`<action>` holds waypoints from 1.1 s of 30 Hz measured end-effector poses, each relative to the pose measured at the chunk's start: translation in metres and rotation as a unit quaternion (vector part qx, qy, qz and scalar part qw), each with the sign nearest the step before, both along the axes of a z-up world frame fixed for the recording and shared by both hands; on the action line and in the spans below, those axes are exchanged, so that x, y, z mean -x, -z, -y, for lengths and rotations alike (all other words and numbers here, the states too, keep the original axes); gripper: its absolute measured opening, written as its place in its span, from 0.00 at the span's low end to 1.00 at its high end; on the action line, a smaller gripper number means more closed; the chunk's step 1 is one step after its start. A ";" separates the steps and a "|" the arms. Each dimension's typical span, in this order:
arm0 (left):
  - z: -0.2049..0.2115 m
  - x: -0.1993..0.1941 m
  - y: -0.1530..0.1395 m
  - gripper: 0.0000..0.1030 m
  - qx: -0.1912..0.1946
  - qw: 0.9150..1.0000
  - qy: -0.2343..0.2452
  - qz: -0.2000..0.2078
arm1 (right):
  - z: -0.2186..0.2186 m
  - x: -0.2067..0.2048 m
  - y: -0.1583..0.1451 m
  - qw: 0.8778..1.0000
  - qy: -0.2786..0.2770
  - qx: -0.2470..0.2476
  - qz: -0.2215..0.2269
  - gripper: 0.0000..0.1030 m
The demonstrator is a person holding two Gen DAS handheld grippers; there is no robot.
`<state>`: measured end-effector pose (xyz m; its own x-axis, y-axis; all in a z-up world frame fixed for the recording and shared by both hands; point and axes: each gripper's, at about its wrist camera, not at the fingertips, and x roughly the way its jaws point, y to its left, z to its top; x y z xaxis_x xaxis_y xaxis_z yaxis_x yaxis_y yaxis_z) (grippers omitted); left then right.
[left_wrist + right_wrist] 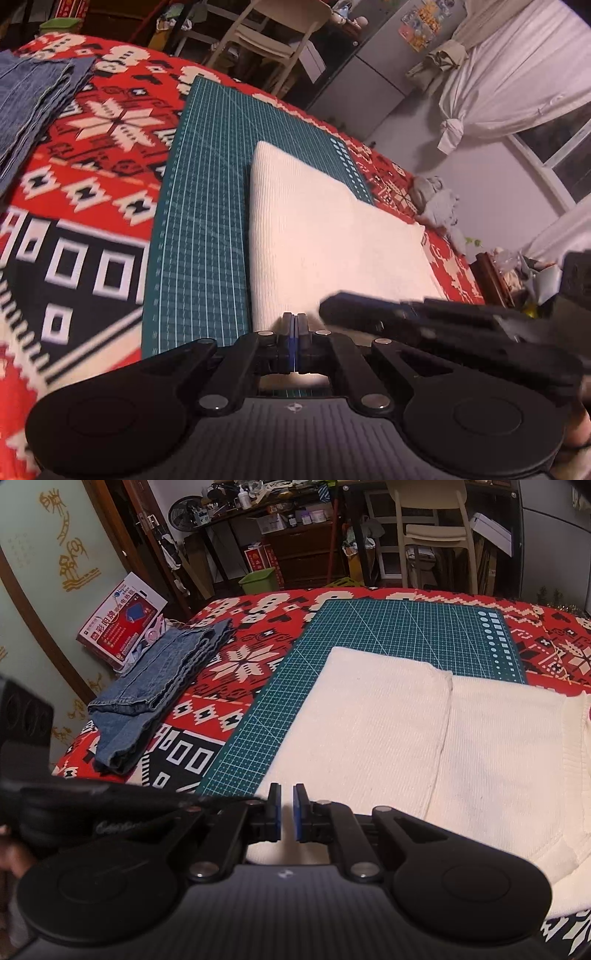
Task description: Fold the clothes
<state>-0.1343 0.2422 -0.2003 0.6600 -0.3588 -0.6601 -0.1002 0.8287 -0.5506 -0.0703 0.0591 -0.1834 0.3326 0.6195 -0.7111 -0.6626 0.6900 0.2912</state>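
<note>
A white ribbed sweater [332,229] [406,738] lies folded flat on a green cutting mat [207,221] [369,627], with a vertical fold edge down its middle in the right wrist view. My left gripper [294,332] is shut at the sweater's near edge, its blue pads pressed together; no fabric shows between them. My right gripper [287,812] hovers over the near edge with its fingers a narrow gap apart and nothing between them. Each tool shows blurred in the other's view: the right gripper [424,325] and the left gripper [110,805].
A folded pair of blue jeans [33,107] [159,686] lies to the left on the red patterned blanket [92,166] [258,657]. Beyond the bed stand a pale chair [432,535], a green bin [258,579] and a red box [122,620]. White curtains [517,74] hang at the right.
</note>
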 end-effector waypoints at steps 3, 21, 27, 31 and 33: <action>-0.005 0.006 -0.002 0.00 0.012 1.000 -0.014 -0.002 | -0.005 -0.003 -0.002 1.000 -0.005 0.002 0.004 0.08; -0.028 -0.082 -0.001 0.00 -0.134 0.990 0.024 0.040 | -0.033 -0.060 -0.002 0.999 0.017 0.018 0.023 0.08; -0.026 -0.100 0.001 0.00 -0.157 0.984 0.062 0.061 | -0.043 -0.075 0.005 0.999 0.015 0.025 0.025 0.08; -0.027 -0.113 0.000 0.00 -0.160 0.982 0.075 0.072 | -0.050 -0.086 0.006 0.999 0.020 0.025 0.027 0.08; -0.027 -0.120 0.001 0.00 -0.163 0.981 0.080 0.073 | -0.054 -0.091 0.005 0.999 0.023 0.025 0.030 0.08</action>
<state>-0.0146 0.2693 -0.2008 0.7081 -0.2511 -0.6600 0.1054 0.9618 -0.2528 0.0207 0.1135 -0.1887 0.4022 0.5671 -0.7188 -0.6456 0.7324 0.2166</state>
